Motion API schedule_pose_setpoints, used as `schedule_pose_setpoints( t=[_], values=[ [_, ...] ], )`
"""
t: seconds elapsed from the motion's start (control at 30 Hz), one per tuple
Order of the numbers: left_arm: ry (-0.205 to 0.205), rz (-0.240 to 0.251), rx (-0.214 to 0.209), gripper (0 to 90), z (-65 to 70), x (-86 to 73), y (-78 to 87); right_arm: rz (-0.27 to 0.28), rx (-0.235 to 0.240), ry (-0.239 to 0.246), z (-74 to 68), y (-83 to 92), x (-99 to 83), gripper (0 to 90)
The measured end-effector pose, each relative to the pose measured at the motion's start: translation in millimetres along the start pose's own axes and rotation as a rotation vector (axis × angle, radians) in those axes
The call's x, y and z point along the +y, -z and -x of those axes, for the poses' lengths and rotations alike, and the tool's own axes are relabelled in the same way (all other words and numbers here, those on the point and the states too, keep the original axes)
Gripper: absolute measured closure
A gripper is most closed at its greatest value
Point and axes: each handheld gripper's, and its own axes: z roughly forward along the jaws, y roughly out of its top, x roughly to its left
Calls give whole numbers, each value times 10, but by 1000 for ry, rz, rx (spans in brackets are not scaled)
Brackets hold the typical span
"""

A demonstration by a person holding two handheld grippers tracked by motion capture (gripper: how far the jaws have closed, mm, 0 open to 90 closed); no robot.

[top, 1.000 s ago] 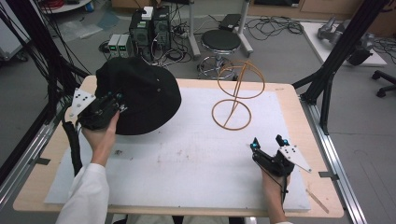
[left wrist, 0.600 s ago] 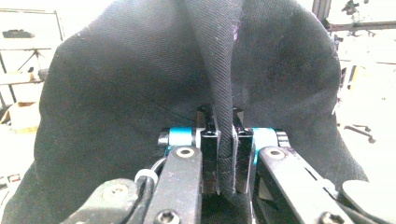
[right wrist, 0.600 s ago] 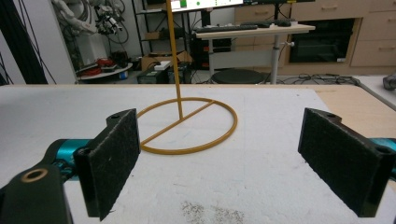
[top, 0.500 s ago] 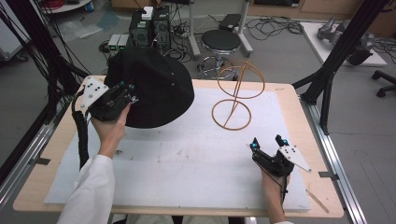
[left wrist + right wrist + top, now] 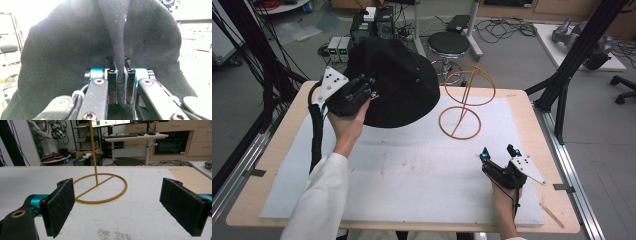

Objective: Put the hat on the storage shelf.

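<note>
Left gripper [image 5: 364, 86] has lifted the black hat [image 5: 399, 82] off the table [image 5: 272, 165] by its brim, jaws clamped — probably heading for the wire stand [image 5: 464, 102]. Right gripper [image 5: 498, 154] rests, jaws wide apart.

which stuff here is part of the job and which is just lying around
In use: black hat, pinched at its brim by the left tongs; gold wire stand; right tongs, open.

Lying about: round stool, floor cables.

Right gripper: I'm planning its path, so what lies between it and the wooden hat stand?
Nothing: bare white mat between the right gripper and the stand, in the high view and right gripper view.
</note>
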Motion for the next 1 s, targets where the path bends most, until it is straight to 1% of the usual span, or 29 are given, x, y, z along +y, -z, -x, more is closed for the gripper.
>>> schedule_pose_setpoints(
  t=[0.13,0.27,0.4,0.43,0.57,0.63,0.73,0.77,1.0],
  values=[
    [-16,3,-20,857,84,66,-125,3,0,5,5,-5,-1,122],
    [-19,12,-38,857,158,145,-239,1,1,10,9,-8,-1,122],
    [-9,25,-56,857,242,232,-345,8,3,14,1,0,2,122],
    [-7,29,-62,857,281,259,-387,10,0,13,-3,4,4,122],
    [-29,26,-86,857,407,341,-525,12,0,11,-11,17,9,122],
    [-34,22,-104,856,482,383,-619,15,0,18,-8,20,9,122],
    [-33,18,-122,856,570,415,-747,13,1,22,-8,29,11,122],
    [-31,19,-130,856,601,419,-790,20,2,29,-4,32,13,122],
    [-33,21,-174,856,825,478,-1070,20,3,26,4,54,12,122]
  ],
)
